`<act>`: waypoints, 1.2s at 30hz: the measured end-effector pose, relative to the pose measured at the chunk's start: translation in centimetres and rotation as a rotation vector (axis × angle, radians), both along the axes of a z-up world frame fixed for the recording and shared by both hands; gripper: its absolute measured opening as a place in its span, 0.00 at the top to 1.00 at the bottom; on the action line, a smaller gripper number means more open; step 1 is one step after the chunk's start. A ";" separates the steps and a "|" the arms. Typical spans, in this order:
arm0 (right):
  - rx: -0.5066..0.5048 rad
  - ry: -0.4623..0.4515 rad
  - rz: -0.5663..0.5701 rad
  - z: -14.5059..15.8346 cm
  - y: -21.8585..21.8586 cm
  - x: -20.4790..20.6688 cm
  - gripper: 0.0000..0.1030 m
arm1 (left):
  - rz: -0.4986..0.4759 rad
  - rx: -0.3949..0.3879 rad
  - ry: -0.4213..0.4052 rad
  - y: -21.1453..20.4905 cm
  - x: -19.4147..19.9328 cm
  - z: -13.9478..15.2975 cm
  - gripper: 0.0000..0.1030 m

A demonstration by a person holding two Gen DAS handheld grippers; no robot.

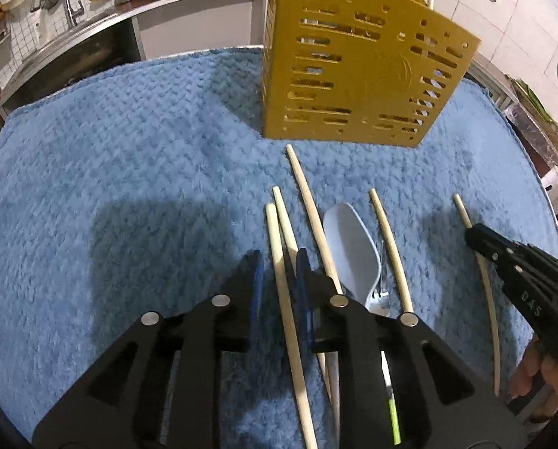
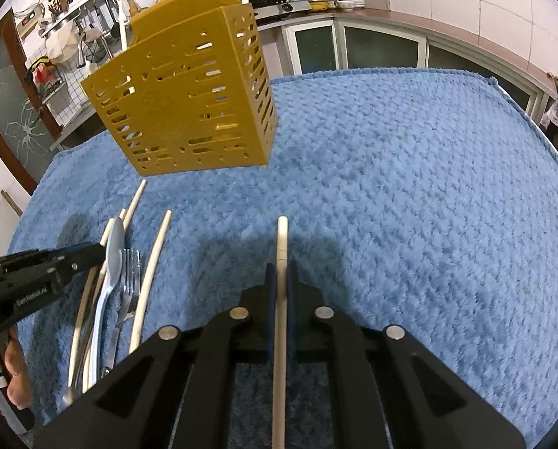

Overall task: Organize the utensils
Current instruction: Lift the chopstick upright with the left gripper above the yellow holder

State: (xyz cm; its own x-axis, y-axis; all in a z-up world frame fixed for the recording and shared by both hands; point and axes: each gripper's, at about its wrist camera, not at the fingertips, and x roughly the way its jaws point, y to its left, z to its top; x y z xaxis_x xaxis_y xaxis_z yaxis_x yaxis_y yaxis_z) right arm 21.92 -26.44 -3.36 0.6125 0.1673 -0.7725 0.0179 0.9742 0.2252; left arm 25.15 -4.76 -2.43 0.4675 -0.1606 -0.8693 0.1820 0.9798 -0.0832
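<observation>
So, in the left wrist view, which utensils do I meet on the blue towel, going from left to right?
leftmost chopstick → long chopstick → spoon → curved chopstick → rightmost chopstick. One more chopstick and a fork overlap others, so I leave them out.

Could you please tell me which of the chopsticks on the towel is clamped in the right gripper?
The lone chopstick farthest right, apart from the cluster beside the spoon; the right gripper is shut on it.
</observation>
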 end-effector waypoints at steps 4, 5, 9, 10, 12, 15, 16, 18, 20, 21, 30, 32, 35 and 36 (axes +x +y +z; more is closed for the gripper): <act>0.000 0.001 0.000 0.1 -0.2 0.0 0.94 | -0.005 -0.010 0.020 -0.2 0.2 0.2 0.92; 0.000 0.000 0.000 0.1 -0.2 -0.1 0.94 | 0.003 -0.025 0.027 0.1 0.2 0.2 0.93; 0.003 0.001 0.000 0.0 -0.5 0.0 0.94 | 0.022 -0.036 0.034 1.2 0.3 0.0 0.96; 0.003 0.002 -0.001 0.0 -0.5 0.1 0.94 | 0.021 -0.042 0.037 1.3 0.3 -0.1 0.96; 0.003 0.006 -0.002 -0.1 -0.4 0.2 0.94 | 0.017 -0.038 0.038 1.1 0.6 -0.2 0.96; -0.005 0.007 0.004 0.0 -0.3 0.2 0.94 | 0.007 0.002 0.038 0.1 0.9 -0.3 0.95; -0.010 0.009 0.004 0.1 -0.2 0.2 0.94 | 0.004 0.018 0.042 -0.2 1.2 -0.3 0.95; -0.010 0.021 0.004 0.1 -0.2 0.4 0.94 | 0.002 0.035 0.058 -0.5 1.9 -0.5 0.94; -0.017 0.036 0.006 0.0 -0.1 0.7 0.94 | -0.001 0.036 0.071 -0.6 2.4 -0.5 0.95; -0.020 0.040 0.007 -0.1 -0.1 0.8 0.94 | -0.002 0.036 0.073 -0.7 2.6 -0.5 0.95; 0.039 -0.029 -0.016 2.5 -1.2 0.0 0.94 | 0.000 -0.064 -0.027 1.0 0.4 3.0 0.96; 0.041 -0.065 -0.010 3.7 -1.1 -0.5 0.94 | -0.001 -0.093 -0.059 1.3 -0.3 4.1 0.96; 0.048 -0.119 -0.003 4.9 -0.9 -1.3 0.94 | -0.002 -0.106 -0.121 1.7 -1.3 5.5 0.96; 0.052 -0.136 -0.003 5.3 -1.0 -1.6 0.94 | -0.004 -0.112 -0.134 1.9 -1.5 5.8 0.96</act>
State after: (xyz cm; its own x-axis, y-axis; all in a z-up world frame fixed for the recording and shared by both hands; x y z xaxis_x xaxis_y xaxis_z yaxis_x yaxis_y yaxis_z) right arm 20.37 -27.39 1.90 0.7116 0.2030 -0.6726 -0.0133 0.9611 0.2760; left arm 23.65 -2.89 3.34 0.5774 -0.2549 -0.7757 0.2024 0.9651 -0.1665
